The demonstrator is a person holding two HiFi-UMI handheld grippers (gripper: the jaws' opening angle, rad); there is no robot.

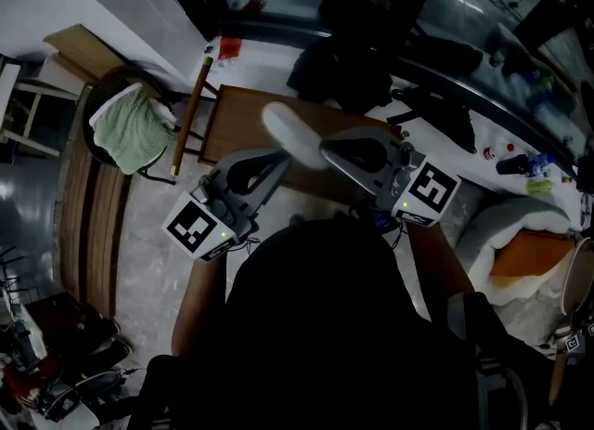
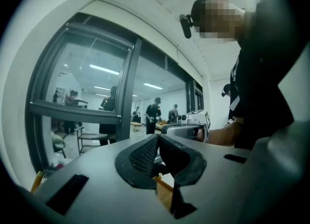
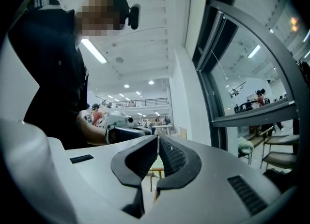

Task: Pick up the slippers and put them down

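The left gripper [image 2: 157, 138] and the right gripper [image 3: 158, 140] are held up level in front of the person and turned toward each other, so each gripper view shows the other gripper across the gap. The left gripper's black ribbed fingers [image 2: 143, 156] are together, their tips touching, with nothing between them. Through the slit lower down only a bit of brown wood shows. The right gripper's fingers [image 3: 177, 157] are likewise pressed together at the tips and hold nothing. In the head view one white slipper [image 1: 290, 133] shows over the brown wooden counter [image 1: 237, 117]. It lies slantwise just beyond the tips of the two grippers and between them. Its nearer end is covered by the right gripper's grey body, and whether it rests flat on the wood cannot be told. Neither gripper view shows it. A marker cube sits at the back of each gripper, the left one [image 1: 197, 228] and the right one [image 1: 429, 191]. Left of the counter stands a chair [image 1: 111, 94] draped with a pale green cloth [image 1: 130, 126], and a wooden stick [image 1: 190, 108] leans by the counter's left edge. Beyond the counter lies a heap of black fabric [image 1: 339, 71]. At the right is a white cushion [image 1: 501, 224] with an orange patch. The left gripper view shows a dark window frame [image 2: 126, 87] with people behind the glass.
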